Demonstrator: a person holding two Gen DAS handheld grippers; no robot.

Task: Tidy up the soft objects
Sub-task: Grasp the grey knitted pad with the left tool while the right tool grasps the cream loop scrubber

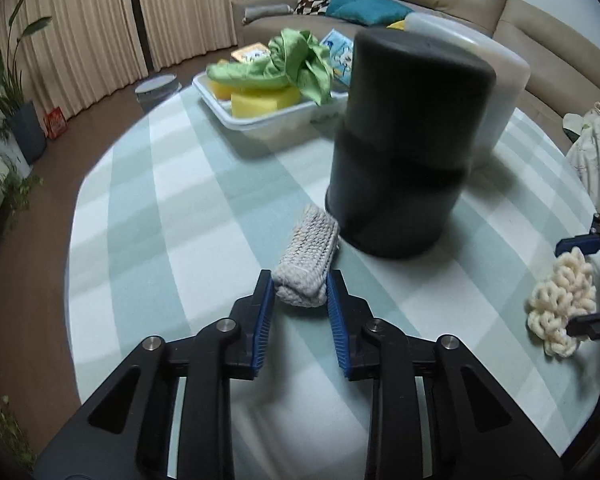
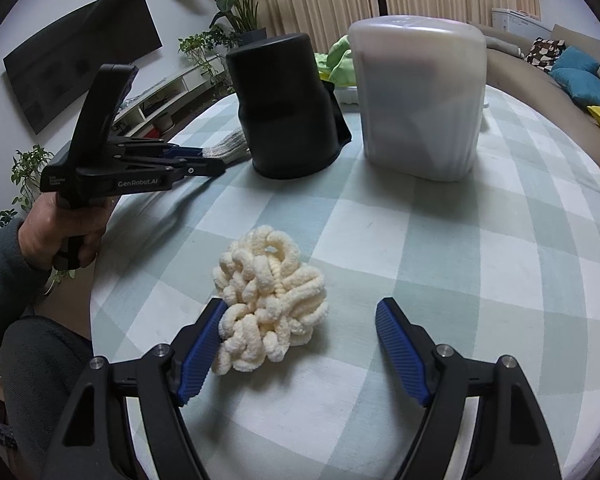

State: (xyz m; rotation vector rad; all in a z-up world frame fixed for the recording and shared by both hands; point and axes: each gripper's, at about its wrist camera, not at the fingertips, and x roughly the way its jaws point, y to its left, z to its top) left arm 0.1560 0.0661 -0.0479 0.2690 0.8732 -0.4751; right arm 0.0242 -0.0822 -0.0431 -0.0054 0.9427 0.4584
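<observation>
Checked cloth covers the worktop, where a grey knitted roll is flanked by the narrowly parted left claw; a grip is uncertain. Right view: the wide-open right claw brackets cream yarn; off-centre closing could push it aside.

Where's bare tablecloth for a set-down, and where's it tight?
Free: the checked tablecloth between the white tray and left tongs; also the patch right of the cream yarn bundle, before the white container. Crowded: the grey knitted cloth lies against the black canister.
</observation>
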